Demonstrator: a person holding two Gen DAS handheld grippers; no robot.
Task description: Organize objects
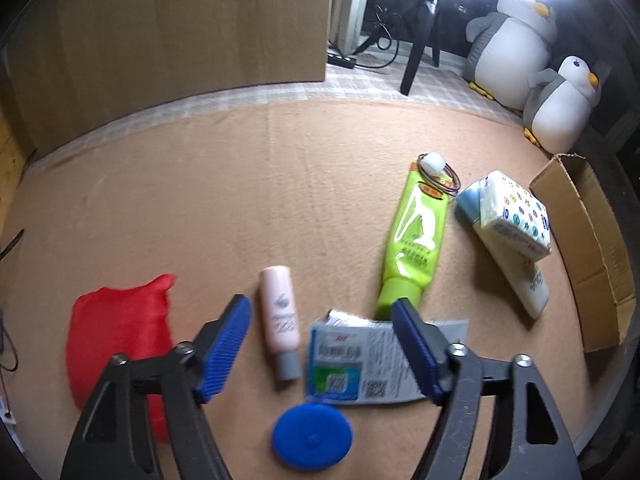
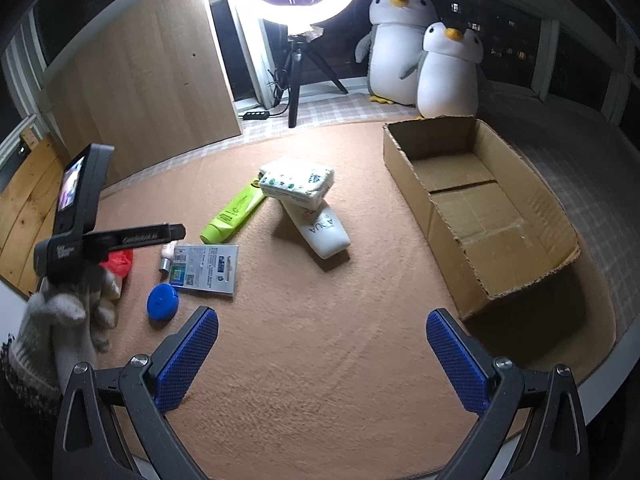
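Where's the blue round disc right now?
The blue disc lies on the tan mat, low in the left wrist view, just below the flat packet; in the right view it's at left.

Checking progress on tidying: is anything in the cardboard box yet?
No, the cardboard box shows only its bare bottom flaps.

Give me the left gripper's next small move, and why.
Probably lower the left gripper and close on the flat packet below it. Its jaws stand apart with nothing pressed between them, the packet lies flat on the mat, and the cardboard box holds nothing yet.
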